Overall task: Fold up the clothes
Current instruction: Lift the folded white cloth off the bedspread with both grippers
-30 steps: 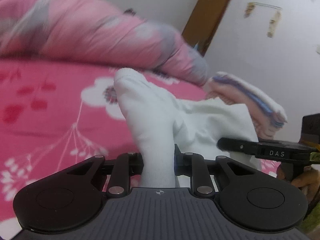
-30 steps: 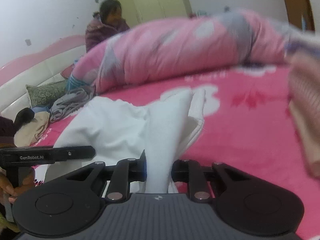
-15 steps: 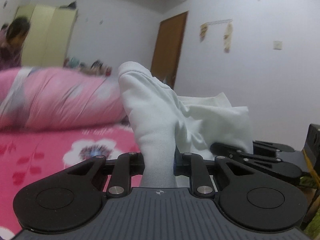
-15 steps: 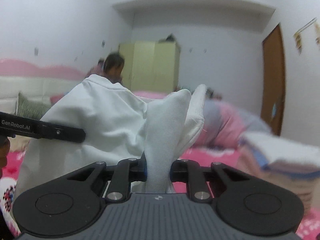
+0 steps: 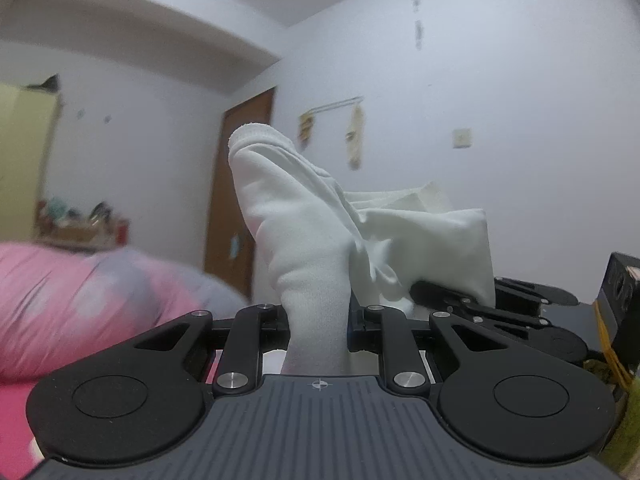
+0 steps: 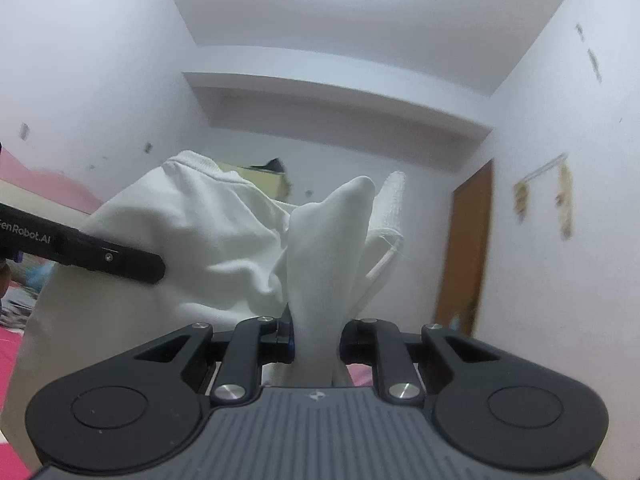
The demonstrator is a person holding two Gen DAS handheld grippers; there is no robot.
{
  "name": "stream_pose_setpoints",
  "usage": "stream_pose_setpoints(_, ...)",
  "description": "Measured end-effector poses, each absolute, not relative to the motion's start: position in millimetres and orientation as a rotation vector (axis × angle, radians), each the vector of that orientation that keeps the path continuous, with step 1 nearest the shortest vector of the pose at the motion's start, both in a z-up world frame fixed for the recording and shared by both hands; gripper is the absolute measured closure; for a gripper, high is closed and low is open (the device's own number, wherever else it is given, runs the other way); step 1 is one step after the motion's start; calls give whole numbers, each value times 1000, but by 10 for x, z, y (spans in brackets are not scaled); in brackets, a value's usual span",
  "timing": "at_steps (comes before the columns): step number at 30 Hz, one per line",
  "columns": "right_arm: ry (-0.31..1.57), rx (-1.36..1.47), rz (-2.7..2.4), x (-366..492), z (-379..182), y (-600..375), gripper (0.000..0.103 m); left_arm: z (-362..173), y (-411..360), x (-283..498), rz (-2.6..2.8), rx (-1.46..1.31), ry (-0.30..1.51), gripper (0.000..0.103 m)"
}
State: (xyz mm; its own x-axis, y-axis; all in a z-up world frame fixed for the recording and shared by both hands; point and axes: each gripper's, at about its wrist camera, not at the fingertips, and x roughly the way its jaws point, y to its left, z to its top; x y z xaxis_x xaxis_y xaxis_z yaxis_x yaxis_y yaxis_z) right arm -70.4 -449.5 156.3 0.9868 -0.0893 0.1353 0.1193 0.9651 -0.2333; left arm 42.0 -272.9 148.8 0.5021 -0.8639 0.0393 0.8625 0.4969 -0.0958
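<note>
Garment (image 5: pixel 320 240) white, bunched, ribbed edge; left gripper (image 5: pixel 318 330), right gripper (image 6: pixel 316 338) each clamp a fold.

Pink quilt (image 5: pixel 100 300) blurred, white garment (image 6: pixel 180 248) hiding wardrobe (image 6: pixel 256 172) — mostly

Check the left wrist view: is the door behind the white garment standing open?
No, the brown door sits shut in its frame, partly hidden behind the white garment held in the left gripper.
</note>
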Motion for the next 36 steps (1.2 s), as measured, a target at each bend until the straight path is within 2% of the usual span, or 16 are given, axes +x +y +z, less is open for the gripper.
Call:
stream_pose_setpoints(5,-110,-286,-175,-395,1940,-4898,84,1680,-3275,773,-1107,-164,25,84)
stream_pose_setpoints(10,-118,-292,-216,-43,2043,-5161,84,1781,-3758,1075,-1140,-176,18,84)
stream_pose_setpoints(20,-115,-229,-230,615,1883,-5729,84,1766,-4313,1508,-1157,-126,37,84)
stream_pose_setpoints(36,-94,-179,-139,1029,1591,-6201,84,1573,-4487,1876,-1165,-136,141,84)
